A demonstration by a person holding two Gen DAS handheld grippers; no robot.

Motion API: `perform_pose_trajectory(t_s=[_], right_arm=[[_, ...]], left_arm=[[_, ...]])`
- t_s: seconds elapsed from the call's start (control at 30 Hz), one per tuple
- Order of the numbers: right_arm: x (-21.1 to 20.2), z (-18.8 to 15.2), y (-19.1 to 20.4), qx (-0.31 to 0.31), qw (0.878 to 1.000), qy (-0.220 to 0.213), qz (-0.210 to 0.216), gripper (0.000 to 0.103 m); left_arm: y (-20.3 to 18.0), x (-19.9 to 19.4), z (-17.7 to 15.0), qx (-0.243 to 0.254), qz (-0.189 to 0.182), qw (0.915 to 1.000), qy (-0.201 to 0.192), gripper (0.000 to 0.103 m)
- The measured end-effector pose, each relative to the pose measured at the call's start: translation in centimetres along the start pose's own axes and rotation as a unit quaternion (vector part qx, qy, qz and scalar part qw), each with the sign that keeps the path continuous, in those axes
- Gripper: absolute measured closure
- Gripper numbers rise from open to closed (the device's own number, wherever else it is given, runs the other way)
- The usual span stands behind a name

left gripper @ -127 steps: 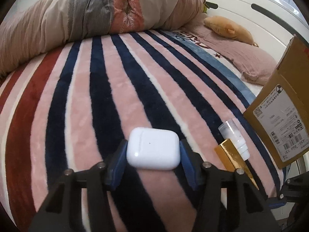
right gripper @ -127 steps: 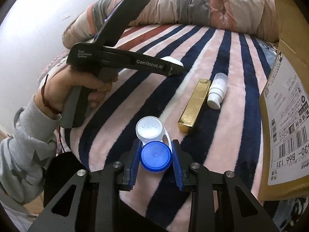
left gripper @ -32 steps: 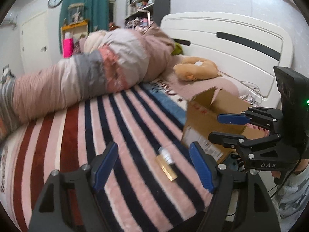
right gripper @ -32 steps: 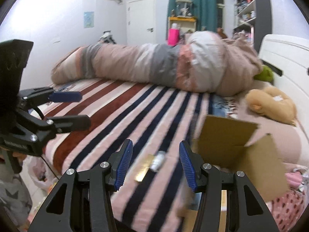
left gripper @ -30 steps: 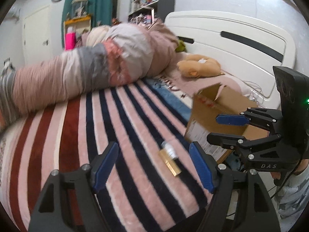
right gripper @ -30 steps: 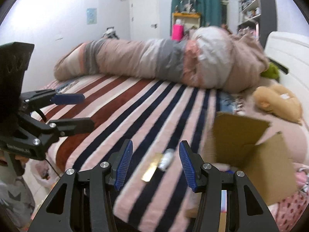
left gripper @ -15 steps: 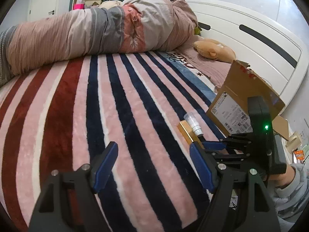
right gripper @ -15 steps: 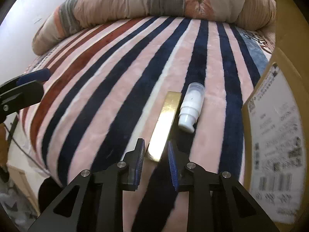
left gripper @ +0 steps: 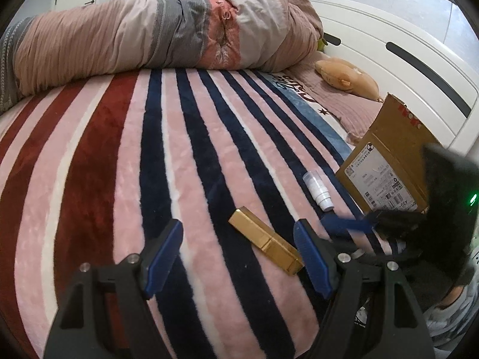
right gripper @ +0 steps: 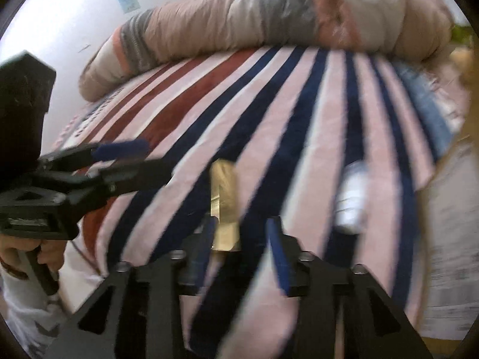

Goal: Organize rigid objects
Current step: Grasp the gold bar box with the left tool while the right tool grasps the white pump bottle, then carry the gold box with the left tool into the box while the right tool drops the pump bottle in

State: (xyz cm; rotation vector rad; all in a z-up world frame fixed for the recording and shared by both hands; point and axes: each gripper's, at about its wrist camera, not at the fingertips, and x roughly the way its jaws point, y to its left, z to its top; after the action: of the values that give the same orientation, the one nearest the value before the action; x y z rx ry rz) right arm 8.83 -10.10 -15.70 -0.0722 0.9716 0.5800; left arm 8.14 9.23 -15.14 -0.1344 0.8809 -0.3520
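Note:
A long gold box [left gripper: 265, 240] lies on the striped blanket [left gripper: 119, 179] with a small white bottle [left gripper: 317, 191] on its side beyond it. My left gripper [left gripper: 238, 254] is open and empty, low over the blanket, with the gold box near its right finger. My right gripper [right gripper: 242, 239] is open; the near end of the gold box [right gripper: 225, 203] lies between its fingers, in a blurred view. The bottle [right gripper: 350, 200] lies to its right. The right gripper shows in the left wrist view [left gripper: 347, 224], and the left one in the right wrist view [right gripper: 119, 155].
An open cardboard box [left gripper: 386, 161] with a shipping label stands at the blanket's right edge. A rolled duvet [left gripper: 155, 36] lies across the far side. A plush toy [left gripper: 347, 77] rests on a pillow by the white headboard [left gripper: 404, 53].
Both grippers have dropped from high above the bed to just over the blanket. The right gripper has closed in on the gold box, so its near end now lies between the fingers.

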Motion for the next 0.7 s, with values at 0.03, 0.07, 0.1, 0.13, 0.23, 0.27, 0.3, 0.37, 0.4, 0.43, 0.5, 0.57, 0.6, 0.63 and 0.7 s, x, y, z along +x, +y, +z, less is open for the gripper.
perform_pose_trajectory(t_s=[0.03,0.07,0.1,0.13,0.23,0.27,0.3,0.37,0.4,0.43,0.5,0.57,0.6,0.63,0.7], right_arm=[[-0.7,0.1,-0.4,0.001,1.000,-0.009,-0.017,0.061],[-1.3,0.2,-1.1,0.005,0.999,-0.016,-0.043,0.061],[-1.4,0.4,-1.6,0.009,0.998,-0.019,-0.059,0.061],[-1.4,0.6,-2.4,0.015,0.997,-0.021,-0.078,0.061],[-0.1,0.8,-3.8,0.025,0.995,-0.014,-0.094,0.061],[0.5,0.9,-4.1,0.025,0.994,-0.011,-0.102,0.061],[0.9,1.0,-4.3,0.024,0.994,-0.009,-0.108,0.061],[2.2,1.3,-4.7,0.021,0.994,-0.003,-0.111,0.061],[2.9,1.4,-4.7,0.019,0.994,0.004,-0.111,0.061],[3.5,1.4,-4.8,0.017,0.993,0.007,-0.115,0.062],[4.3,1.5,-4.7,0.009,0.991,0.007,-0.131,0.072],[4.6,1.3,-4.7,0.005,0.990,0.001,-0.142,0.081],[4.5,1.2,-4.7,0.003,0.990,-0.001,-0.140,0.081],[4.3,1.2,-4.6,-0.001,0.990,-0.002,-0.141,0.082],[4.0,1.0,-4.4,-0.008,0.990,-0.005,-0.137,0.082]], left_arm=[[-0.1,0.1,-0.1,-0.002,-0.002,1.0000,0.002,0.030],[-0.2,0.4,-0.1,-0.005,-0.007,1.0000,0.004,0.030],[-0.3,0.8,-0.2,-0.011,-0.013,0.9998,0.008,0.030],[-0.5,1.2,-0.3,-0.015,-0.019,0.9996,0.012,0.030],[-1.5,2.8,-0.8,-0.017,-0.006,0.9995,0.025,0.030],[-1.9,3.5,-1.0,-0.019,0.009,0.9994,0.028,0.030],[-2.1,4.0,-1.2,-0.025,0.011,0.9992,0.031,0.035],[-2.2,5.0,-1.5,-0.048,0.005,0.9982,0.037,0.050],[-2.3,5.6,-1.7,-0.054,0.012,0.9977,0.040,0.056],[-2.7,6.1,-1.9,-0.048,0.033,0.9976,0.038,0.060],[-3.5,6.5,-2.2,-0.030,0.061,0.9972,0.031,0.062],[-4.0,6.4,-2.5,-0.022,0.077,0.9965,0.023,0.070],[-4.3,6.4,-2.7,-0.018,0.083,0.9962,0.022,0.077],[-4.5,6.3,-2.8,-0.012,0.085,0.9961,0.021,0.084],[-5.0,6.3,-3.0,0.002,0.083,0.9963,0.021,0.088]])
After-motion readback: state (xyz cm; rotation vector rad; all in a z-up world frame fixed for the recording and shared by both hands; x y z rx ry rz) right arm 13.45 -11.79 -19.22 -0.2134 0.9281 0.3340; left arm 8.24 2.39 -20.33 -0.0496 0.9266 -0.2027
